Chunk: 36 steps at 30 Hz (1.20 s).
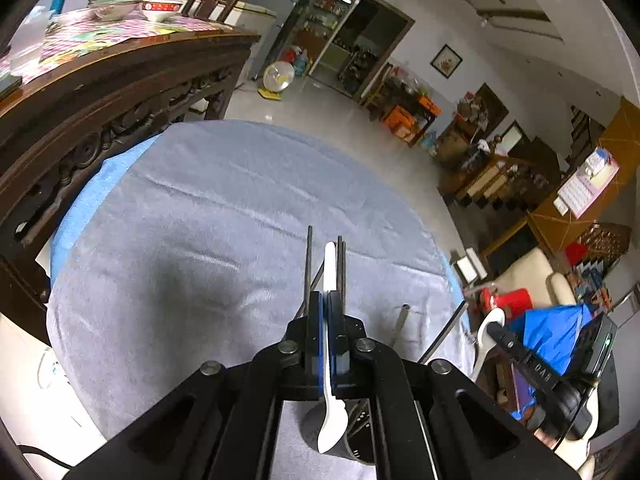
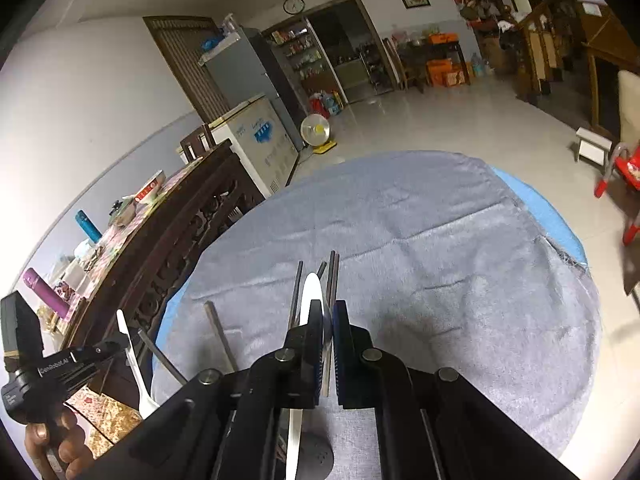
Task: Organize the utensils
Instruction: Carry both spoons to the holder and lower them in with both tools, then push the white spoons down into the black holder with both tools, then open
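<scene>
Your left gripper (image 1: 325,300) has its jaws closed on a white spoon (image 1: 330,360), gripped around the handle so the bowl hangs below the jaws and the handle tip sticks out past them. Your right gripper (image 2: 327,312) has its jaws closed on a flat white utensil (image 2: 310,300); you cannot tell from this angle whether it is a spoon or a knife. Both grippers point down toward a round counter covered by a grey cloth (image 1: 208,200). Directly beneath them stands a dark holder (image 1: 352,440) with several dark chopsticks (image 1: 309,264) rising out of it, their tips showing just beside each gripper's jaws. In the right wrist view, your left hand (image 2: 56,440) shows at the lower left, holding the other gripper with its spoon. A carved wooden table (image 1: 100,92) stands beside the counter.
</scene>
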### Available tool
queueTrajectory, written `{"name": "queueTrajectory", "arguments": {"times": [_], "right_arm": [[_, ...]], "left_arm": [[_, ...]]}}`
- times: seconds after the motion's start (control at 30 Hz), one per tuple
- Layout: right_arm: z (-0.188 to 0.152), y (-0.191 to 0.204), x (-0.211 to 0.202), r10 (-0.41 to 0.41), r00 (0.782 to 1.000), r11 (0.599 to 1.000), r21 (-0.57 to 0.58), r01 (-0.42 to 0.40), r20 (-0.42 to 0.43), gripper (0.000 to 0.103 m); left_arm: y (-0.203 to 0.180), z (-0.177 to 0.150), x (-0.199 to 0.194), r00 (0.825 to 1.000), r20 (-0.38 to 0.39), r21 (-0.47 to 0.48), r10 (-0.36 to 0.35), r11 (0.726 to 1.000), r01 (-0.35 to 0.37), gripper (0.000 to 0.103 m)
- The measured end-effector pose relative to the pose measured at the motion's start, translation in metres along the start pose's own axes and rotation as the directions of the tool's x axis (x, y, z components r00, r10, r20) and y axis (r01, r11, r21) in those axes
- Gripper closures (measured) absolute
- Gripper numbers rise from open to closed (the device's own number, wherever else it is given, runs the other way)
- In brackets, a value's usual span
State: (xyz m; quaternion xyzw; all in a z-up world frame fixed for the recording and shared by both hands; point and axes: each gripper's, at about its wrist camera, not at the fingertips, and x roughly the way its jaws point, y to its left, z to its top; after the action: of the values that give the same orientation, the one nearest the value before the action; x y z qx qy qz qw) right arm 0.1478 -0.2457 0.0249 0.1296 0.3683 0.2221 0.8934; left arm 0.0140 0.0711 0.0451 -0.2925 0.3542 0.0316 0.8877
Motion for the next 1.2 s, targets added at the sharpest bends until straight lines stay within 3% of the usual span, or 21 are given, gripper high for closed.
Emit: {"name": "queueTrajectory", "arguments": {"times": [0.3,0.67,1.2], "right_arm": [[-0.016,0.028,-0.005,-0.044,0.993,0.997,-0.061,0.051,0.106,0.098],[-0.036,0.03,0.009,-0.068,0.99,0.995,-0.061,0.076,0.12,0.098],[-0.056,0.041,0.025,-0.071,0.987,0.989,-0.122,0.089,0.144,0.098]], "left_arm": [[-0.016,-0.024,-0.008,0.993,0.115,-0.011,-0.019,1.0,0.02,0.101],[-0.025,-0.051,0.001,0.979,0.204,-0.002,-0.004,1.0,0.004,0.101],[-0.033,-0.072,0.023,0.978,0.207,0.036,0.03,0.999,-0.039,0.101]]}}
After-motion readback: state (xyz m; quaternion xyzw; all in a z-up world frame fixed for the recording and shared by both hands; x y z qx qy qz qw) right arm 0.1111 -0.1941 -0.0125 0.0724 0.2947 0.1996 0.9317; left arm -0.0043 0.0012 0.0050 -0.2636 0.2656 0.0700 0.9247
